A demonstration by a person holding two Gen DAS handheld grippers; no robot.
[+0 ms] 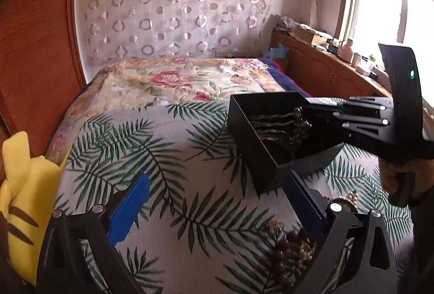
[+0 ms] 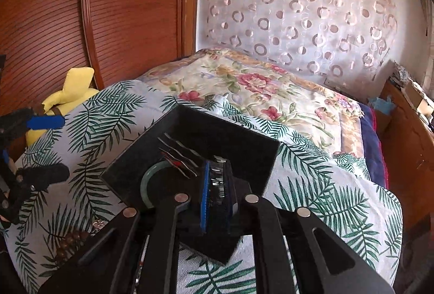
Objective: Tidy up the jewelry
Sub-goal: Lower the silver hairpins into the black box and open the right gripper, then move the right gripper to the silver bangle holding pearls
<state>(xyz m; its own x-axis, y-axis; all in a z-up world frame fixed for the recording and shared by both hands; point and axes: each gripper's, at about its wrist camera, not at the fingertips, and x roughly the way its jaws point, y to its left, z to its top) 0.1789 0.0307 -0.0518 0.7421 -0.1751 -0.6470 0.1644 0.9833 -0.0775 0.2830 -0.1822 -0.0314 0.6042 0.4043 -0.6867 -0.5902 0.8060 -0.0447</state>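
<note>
A black open jewelry box (image 1: 260, 128) (image 2: 190, 147) sits on a palm-leaf cloth (image 1: 173, 158). My right gripper (image 2: 218, 174) (image 1: 301, 126) reaches into the box, shut on a dark shiny bracelet (image 2: 218, 180). A green jade bangle (image 2: 147, 183) lies in the box beside wavy dividers (image 2: 179, 155). My left gripper (image 1: 217, 202) is open and empty above the cloth, left of the box. Brown bead strings (image 1: 290, 248) (image 2: 70, 239) lie by its right finger, and a pearl string (image 1: 350, 197) lies further right.
A yellow plush toy (image 1: 21, 191) (image 2: 73, 93) sits at the cloth's left edge. A floral quilt (image 1: 184, 80) covers the bed behind. A wooden wardrobe (image 2: 108, 9) stands left, and a cluttered wooden ledge (image 1: 325, 61) runs under the window.
</note>
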